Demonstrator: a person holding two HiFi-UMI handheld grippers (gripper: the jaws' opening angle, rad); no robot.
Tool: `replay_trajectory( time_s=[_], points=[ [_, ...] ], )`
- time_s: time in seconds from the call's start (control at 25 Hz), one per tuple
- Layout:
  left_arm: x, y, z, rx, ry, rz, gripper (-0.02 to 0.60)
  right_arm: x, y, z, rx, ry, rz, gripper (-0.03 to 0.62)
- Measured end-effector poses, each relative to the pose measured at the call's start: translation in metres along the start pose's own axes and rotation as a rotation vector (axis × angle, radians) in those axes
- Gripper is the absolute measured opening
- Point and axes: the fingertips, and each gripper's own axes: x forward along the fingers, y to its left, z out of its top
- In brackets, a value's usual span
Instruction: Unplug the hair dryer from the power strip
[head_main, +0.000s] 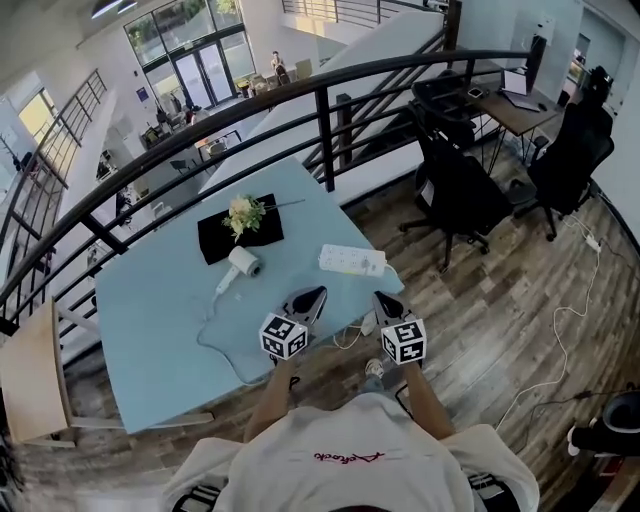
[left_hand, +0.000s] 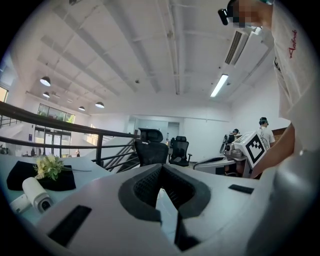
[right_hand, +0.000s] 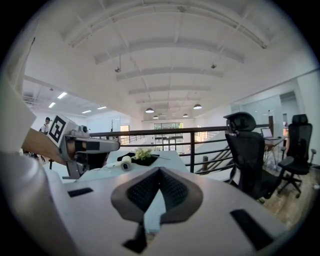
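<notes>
A white hair dryer lies on the light blue table, its nozzle toward the black mat. Its cord loops across the table toward the near edge. The white power strip lies to the right of the dryer, near the table's right corner. My left gripper is shut and empty, hanging over the near edge just short of the strip. My right gripper is beside it, also shut and empty. The dryer shows low at the left in the left gripper view and small in the right gripper view.
A black mat with a flower bunch lies at the table's far side. A black railing runs behind the table. Black office chairs and a desk stand to the right on the wood floor.
</notes>
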Motion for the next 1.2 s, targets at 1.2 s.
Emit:
replay_trajectory(
  time_s=[1.2],
  points=[
    [0.125,0.109,0.002,-0.027,0.089,0.147,0.009,0.144,-0.106,0.019,0.035,0.059,0.144,0.017]
  ],
)
